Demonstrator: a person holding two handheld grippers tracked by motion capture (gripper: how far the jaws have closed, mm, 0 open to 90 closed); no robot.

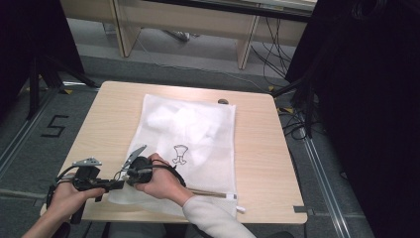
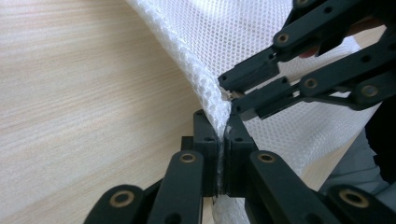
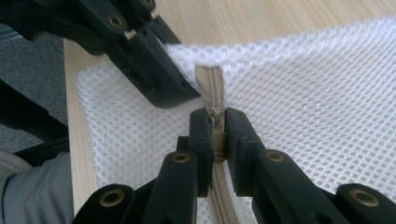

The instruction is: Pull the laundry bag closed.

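Mesh laundry bag [image 1: 198, 144] flat on our table [image 1: 267, 148], left gripper [image 2: 223, 140] pinching its corner edge, right gripper [image 3: 217, 135] clamping its beige zipper [image 3: 212, 88] just beside.

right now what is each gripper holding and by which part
Left gripper pinches the mesh bag by its edge seam; right gripper clamps the zipper pull at the bag's corner.

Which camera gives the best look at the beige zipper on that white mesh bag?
The right gripper view: the beige zipper sits close up, its pull clamped between the right gripper jaws. The high view shows it as a thin line along the white mesh bag near edge. The left gripper view shows mesh, with no clear zipper.
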